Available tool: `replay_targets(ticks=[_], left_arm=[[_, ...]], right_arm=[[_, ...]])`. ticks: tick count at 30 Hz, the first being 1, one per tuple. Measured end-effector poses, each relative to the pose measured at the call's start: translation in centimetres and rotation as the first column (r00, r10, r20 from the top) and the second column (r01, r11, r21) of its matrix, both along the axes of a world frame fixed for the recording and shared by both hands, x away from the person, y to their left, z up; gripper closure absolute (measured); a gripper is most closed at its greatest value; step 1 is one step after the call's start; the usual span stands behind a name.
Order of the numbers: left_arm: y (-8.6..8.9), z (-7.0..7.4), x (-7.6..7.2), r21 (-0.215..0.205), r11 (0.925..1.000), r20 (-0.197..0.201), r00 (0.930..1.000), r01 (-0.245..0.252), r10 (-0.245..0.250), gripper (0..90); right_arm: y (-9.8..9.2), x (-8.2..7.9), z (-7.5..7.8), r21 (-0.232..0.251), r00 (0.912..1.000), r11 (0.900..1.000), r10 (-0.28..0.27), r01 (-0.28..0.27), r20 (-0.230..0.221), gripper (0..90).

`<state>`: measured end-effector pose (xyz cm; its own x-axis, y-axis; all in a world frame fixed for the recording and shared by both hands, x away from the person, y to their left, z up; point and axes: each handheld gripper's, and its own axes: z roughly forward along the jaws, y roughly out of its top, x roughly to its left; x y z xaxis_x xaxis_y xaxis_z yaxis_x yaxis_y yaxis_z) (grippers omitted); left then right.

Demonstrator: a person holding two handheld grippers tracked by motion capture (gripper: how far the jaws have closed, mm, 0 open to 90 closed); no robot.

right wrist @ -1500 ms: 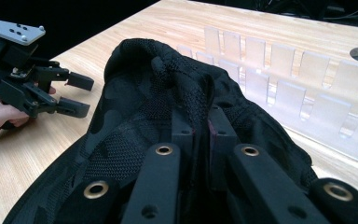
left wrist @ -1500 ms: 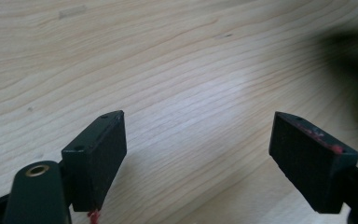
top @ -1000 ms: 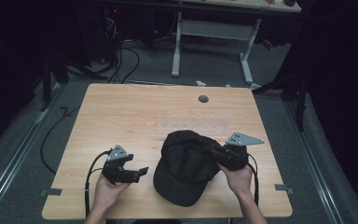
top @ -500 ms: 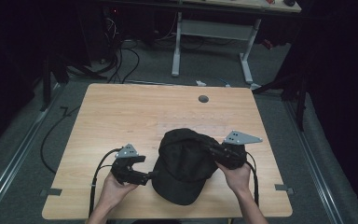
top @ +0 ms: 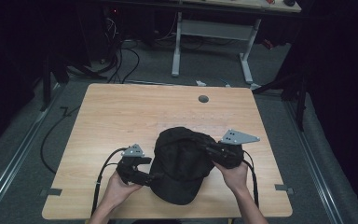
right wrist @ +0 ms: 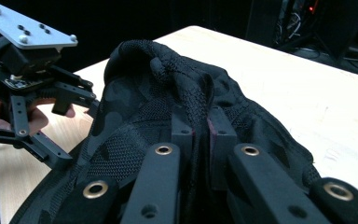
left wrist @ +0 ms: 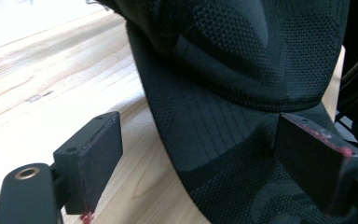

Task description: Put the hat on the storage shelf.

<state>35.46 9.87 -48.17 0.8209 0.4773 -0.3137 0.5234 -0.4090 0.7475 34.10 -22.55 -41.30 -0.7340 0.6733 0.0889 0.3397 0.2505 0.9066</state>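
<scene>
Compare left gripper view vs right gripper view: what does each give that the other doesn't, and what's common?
Left gripper view alone: the left gripper with its jaws wide open, one either side of the cap's brim, pads not pressing it, and the stitched rows across the brim.
Right gripper view alone: the right gripper shut on a fold of crown fabric, the left gripper farther off with its grey plate, and the table's far edge against the dark room.
Both: the black cap lying on the wooden table.
</scene>
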Motion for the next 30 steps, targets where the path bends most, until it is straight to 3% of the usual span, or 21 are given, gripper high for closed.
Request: replay_targets(ticks=[6,12,22,30], left_arm=[[-0.46,0.17,0.19,-0.007,0.9995,-0.021,0.9993,0.032,-0.032,17.1],[-0.50,0.22,0.15,-0.025,0.9977,-0.032,0.9974,0.063,-0.064,25.6],[0.04,0.60,0.15,-0.035,0.9972,-0.035,0.9971,0.066,-0.068,37.7],[0.18,0.70,0.16,-0.020,0.9973,-0.034,0.9968,0.071,-0.072,49.5]], right_arm=[[0.17,0.01,0.20,0.009,0.9994,1.000,0.027,-0.027,0.022,84.7],[0.38,0.11,0.31,0.013,0.9982,0.999,0.046,-0.047,0.038,84.6],[0.52,0.37,0.63,0.009,0.9967,0.998,0.057,-0.058,0.059,84.5],[0.81,0.38,0.91,-0.011,0.9946,0.998,0.056,-0.055,0.088,84.1]])
